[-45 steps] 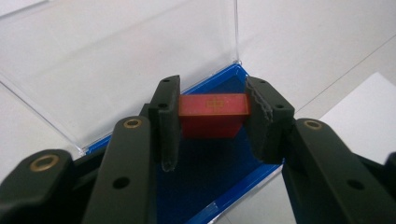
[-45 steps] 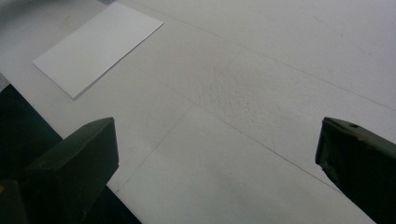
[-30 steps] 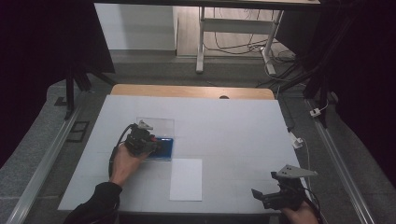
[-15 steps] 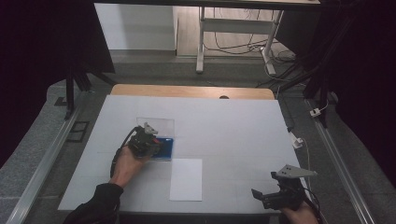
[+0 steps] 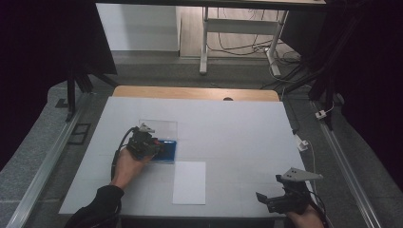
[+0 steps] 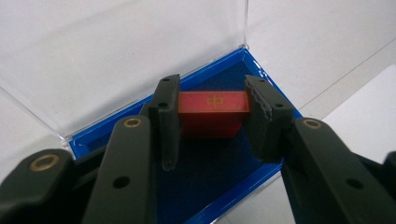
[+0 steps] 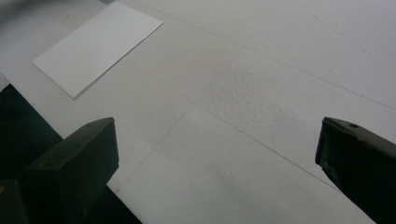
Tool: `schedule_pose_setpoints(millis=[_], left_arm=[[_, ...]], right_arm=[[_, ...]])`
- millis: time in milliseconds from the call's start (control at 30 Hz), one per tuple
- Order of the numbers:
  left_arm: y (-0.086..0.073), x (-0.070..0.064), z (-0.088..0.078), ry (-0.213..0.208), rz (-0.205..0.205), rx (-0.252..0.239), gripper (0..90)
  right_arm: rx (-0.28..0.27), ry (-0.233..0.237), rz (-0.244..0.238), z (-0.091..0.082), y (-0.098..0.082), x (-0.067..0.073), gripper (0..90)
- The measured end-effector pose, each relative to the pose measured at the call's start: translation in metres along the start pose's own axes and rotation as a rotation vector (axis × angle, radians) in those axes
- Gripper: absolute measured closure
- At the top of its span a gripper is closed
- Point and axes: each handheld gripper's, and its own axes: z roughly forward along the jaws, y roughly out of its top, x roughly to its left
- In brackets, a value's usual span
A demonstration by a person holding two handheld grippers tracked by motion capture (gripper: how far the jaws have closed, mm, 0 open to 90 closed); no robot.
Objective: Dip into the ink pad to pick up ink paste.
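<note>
The left gripper [image 6: 212,123] is clamped on a small red rectangular block [image 6: 212,114] inside a shallow blue-lined tray [image 6: 219,163] with a clear hinged lid [image 6: 116,60], at nine o'clock on the white table [image 5: 237,128]. Lifting askew could drag the tray or catch the lid. The right gripper [image 7: 215,154], jaws spread wide and empty, hovers at five o'clock near a white paper sheet [image 5: 189,182]. The room beyond is dim.

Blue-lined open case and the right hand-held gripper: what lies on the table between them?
In the high view, a white rectangular sheet of paper lies flat between the blue-lined case and the right hand-held gripper; otherwise bare tabletop.
</note>
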Motion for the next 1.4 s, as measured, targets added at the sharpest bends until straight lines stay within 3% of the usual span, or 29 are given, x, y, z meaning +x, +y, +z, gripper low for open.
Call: schedule_pose_setpoints(millis=[100,267,333,567,800,1033,1200,1400], left_arm=[[0.001,-0.003,0.000,0.020,0.020,0.007,59.0],[0.002,-0.016,0.001,0.098,0.086,0.017,59.0],[0.002,-0.018,0.001,0.106,0.100,0.020,59.0],[0.001,-0.006,0.000,0.039,0.039,0.003,58.8],[0.000,-0.004,-0.001,0.026,0.021,-0.012,58.5],[-0.001,-0.003,-0.005,0.038,0.029,-0.026,58.4],[-0.001,-0.001,-0.012,0.020,0.004,-0.054,58.4],[-0.001,-0.002,-0.017,-0.003,0.004,-0.066,58.3]], right_arm=[[0.000,0.000,0.000,0.000,0.000,0.000,0.0],[0.004,-0.001,-0.001,0.000,0.000,0.000,0.0],[0.005,-0.001,-0.001,0.000,0.000,0.000,0.0],[-0.002,0.002,0.000,0.000,0.000,0.000,0.0],[-0.004,0.003,0.002,0.000,0.000,0.000,0.0],[-0.006,0.005,0.004,-0.001,0.000,0.000,0.0],[-0.006,0.006,0.001,-0.001,0.000,0.000,0.0],[-0.006,0.006,0.000,-0.001,0.000,0.000,0.0]])
